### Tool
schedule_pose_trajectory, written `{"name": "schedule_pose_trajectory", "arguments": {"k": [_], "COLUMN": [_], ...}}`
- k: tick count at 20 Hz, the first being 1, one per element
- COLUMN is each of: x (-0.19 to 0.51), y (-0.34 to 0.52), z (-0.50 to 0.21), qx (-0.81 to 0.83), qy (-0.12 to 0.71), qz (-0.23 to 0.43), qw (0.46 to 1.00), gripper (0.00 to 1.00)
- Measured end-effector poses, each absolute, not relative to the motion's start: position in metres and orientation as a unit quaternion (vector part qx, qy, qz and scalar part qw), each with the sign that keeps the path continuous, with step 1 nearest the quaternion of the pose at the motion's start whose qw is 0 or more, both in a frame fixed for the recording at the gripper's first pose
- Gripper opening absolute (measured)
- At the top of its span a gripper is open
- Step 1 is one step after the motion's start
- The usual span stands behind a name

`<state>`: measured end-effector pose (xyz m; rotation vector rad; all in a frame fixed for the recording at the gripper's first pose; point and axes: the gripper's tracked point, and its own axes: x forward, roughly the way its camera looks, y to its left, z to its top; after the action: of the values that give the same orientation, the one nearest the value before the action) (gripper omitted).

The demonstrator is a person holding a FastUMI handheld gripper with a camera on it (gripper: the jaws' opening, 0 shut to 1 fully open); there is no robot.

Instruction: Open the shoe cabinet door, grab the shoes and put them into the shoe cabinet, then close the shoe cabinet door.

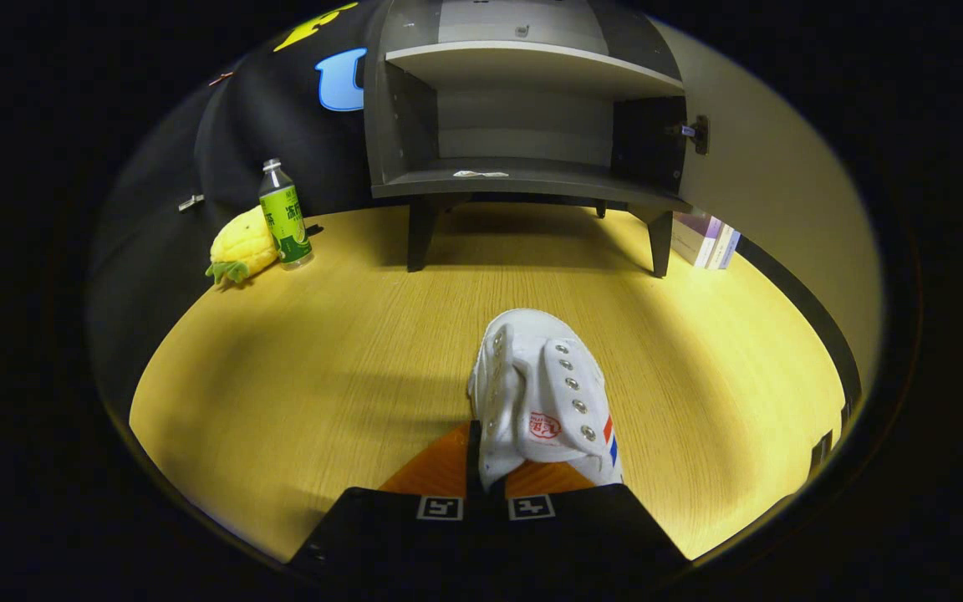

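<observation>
step: shoe carry, door already open | hand-held gripper (488, 477): fingers closed on the white shoe (542, 397), pinched at its heel end, toe pointed ahead | shoe held over the surface (323, 376), shoe cabinet (523, 109) well beyond | next, judged: shoe to be carried forward, set on the lower shelf (532, 177), released, door (774, 184) shut afterwards

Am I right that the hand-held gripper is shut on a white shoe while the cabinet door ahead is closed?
Not quite. The hand-held gripper is shut on the white shoe, but the cabinet door stands open; the gripper view shows the shelves inside the cabinet.
</observation>
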<state>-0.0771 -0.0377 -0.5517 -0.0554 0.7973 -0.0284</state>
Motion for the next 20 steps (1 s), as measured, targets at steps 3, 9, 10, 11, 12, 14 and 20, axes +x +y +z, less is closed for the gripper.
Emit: {"name": "schedule_pose_trajectory", "arguments": {"k": [3, 9, 10, 11, 12, 14, 20], "x": [-0.073, -0.050, -0.044, -0.037, -0.029, -0.013, 0.051], "y": [-0.041, -0.047, -0.049, -0.048, -0.049, -0.051, -0.059], "z": [-0.536, -0.469, -0.451, -0.434, -0.415, -0.375, -0.260], "qx": [-0.028, -0.022, -0.025, -0.024, -0.023, -0.019, -0.021], "qy": [0.388, 0.358, 0.348, 0.337, 0.328, 0.308, 0.229], "qz": [-0.012, -0.017, -0.017, -0.017, -0.019, -0.020, -0.019], "qw": [0.921, 0.933, 0.937, 0.941, 0.944, 0.951, 0.973], "gripper": [0.04, 0.04, 0.04, 0.04, 0.04, 0.04, 0.04]}}
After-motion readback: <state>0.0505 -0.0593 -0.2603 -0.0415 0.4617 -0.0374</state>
